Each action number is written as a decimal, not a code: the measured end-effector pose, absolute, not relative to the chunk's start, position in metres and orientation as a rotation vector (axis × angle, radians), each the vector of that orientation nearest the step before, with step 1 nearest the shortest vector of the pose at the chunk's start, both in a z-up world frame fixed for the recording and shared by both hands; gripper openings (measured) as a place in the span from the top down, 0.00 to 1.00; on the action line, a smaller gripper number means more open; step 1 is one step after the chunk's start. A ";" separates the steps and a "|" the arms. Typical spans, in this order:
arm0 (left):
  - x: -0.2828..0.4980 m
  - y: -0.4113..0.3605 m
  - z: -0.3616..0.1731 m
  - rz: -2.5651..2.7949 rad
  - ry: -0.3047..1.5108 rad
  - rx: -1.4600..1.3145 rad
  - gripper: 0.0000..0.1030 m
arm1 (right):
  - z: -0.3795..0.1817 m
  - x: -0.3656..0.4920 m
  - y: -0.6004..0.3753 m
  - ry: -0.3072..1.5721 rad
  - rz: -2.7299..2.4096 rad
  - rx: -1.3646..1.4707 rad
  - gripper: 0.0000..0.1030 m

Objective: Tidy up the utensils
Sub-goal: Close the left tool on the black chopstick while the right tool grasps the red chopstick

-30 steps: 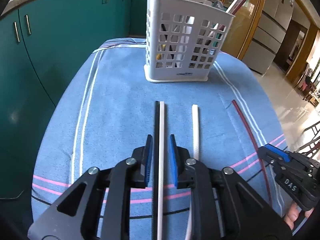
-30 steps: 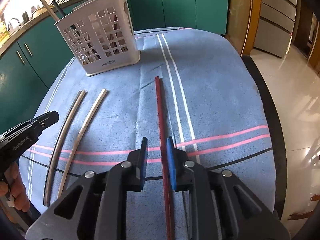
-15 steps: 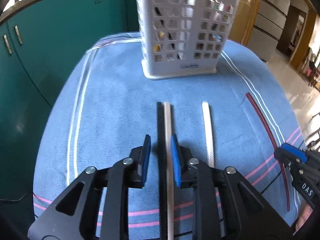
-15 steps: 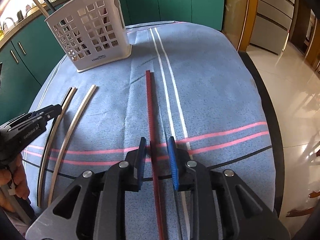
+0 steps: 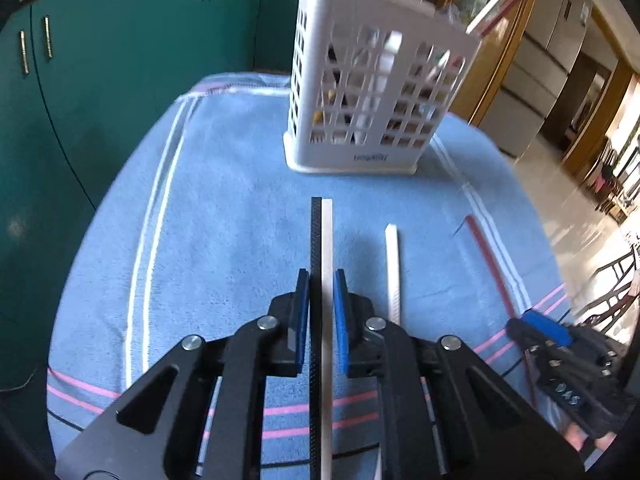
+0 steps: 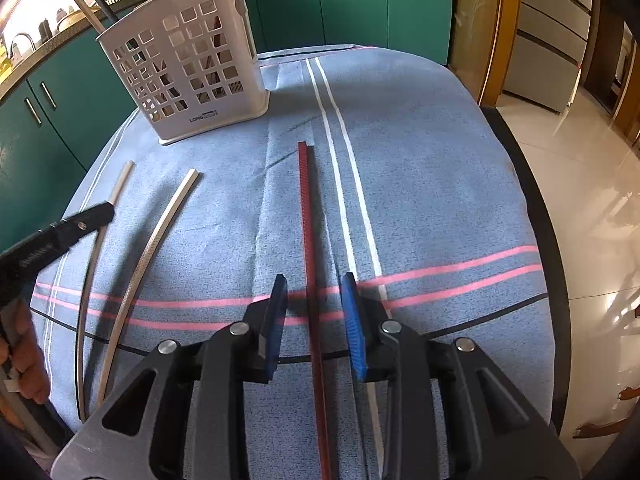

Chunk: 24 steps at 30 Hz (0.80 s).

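Straddling a black chopstick and a silver-white chopstick laid side by side, the left gripper had its jaws closing; the blue pads stood just beside the pair, and whether they pressed could not be told.

Item, right gripper: jaws opening, with a red chopstick lying lengthwise between them, clear of both pads.

Item, loose white chopstick: flat on the cloth, just to the right of the left gripper, parallel to the clasped pair and apart from it.

Item, blue towel: covered the table, marked with paired white stripes running away from the cameras and paired pink stripes running across. All four chopsticks lay on it.

Item, white perforated utensil holder: stood upright at the far end of the towel, beyond the chopstick tips, with open cloth between. Several sticks leaned out of its top; other contents showed through the holes but were not identifiable.

Item, green cabinets: ran behind and to the left of the table.

Item, tiled floor: lay to the right of the table.

Item, a person's hand: seen at the left edge of the right wrist view, on the left gripper's handle.
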<state>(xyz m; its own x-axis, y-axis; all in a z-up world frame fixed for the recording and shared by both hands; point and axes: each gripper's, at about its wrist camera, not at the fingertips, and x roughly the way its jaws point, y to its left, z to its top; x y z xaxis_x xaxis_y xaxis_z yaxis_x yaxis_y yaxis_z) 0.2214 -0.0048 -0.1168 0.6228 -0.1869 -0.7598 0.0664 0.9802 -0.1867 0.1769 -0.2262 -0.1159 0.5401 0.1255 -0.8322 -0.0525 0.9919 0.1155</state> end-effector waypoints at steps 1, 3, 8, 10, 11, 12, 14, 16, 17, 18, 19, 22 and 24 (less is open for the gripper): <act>0.220 -0.002 -0.114 -0.138 0.879 -0.151 0.88 | -0.116 0.177 -0.227 0.995 0.108 0.084 0.72; 0.218 0.000 -0.110 -0.114 0.866 -0.138 0.83 | -0.115 0.177 -0.227 0.993 0.111 0.088 0.70; 0.225 0.005 -0.118 -0.066 0.887 -0.098 0.81 | -0.115 0.176 -0.225 0.991 0.112 0.078 0.67; 0.231 0.007 -0.124 -0.054 0.898 -0.084 0.81 | -0.115 0.176 -0.224 0.991 0.112 0.078 0.67; 0.236 0.007 -0.128 -0.043 0.910 -0.070 0.81 | -0.115 0.176 -0.224 0.992 0.112 0.077 0.67; 0.239 0.009 -0.130 -0.037 0.920 -0.063 0.81 | -0.115 0.177 -0.224 0.995 0.112 0.075 0.67; 0.249 0.012 -0.133 -0.026 0.933 -0.057 0.81 | -0.114 0.183 -0.223 1.004 0.113 0.074 0.67; 0.258 0.012 -0.135 -0.021 0.950 -0.038 0.78 | -0.111 0.198 -0.226 1.009 0.110 0.071 0.67; 0.263 0.012 -0.135 -0.014 0.958 -0.029 0.75 | -0.111 0.205 -0.226 1.017 0.103 0.059 0.67; 0.266 0.012 -0.136 -0.011 0.965 -0.022 0.72 | -0.110 0.214 -0.224 1.022 0.095 0.037 0.67; 0.270 0.012 -0.138 -0.010 0.978 -0.010 0.71 | -0.110 0.228 -0.221 1.025 0.090 0.004 0.67; 0.277 0.010 -0.142 -0.004 0.995 0.024 0.69 | -0.114 0.259 -0.213 1.058 0.079 -0.059 0.67; 0.280 0.007 -0.142 -0.005 0.995 0.040 0.64 | -0.115 0.273 -0.210 1.062 0.078 -0.081 0.66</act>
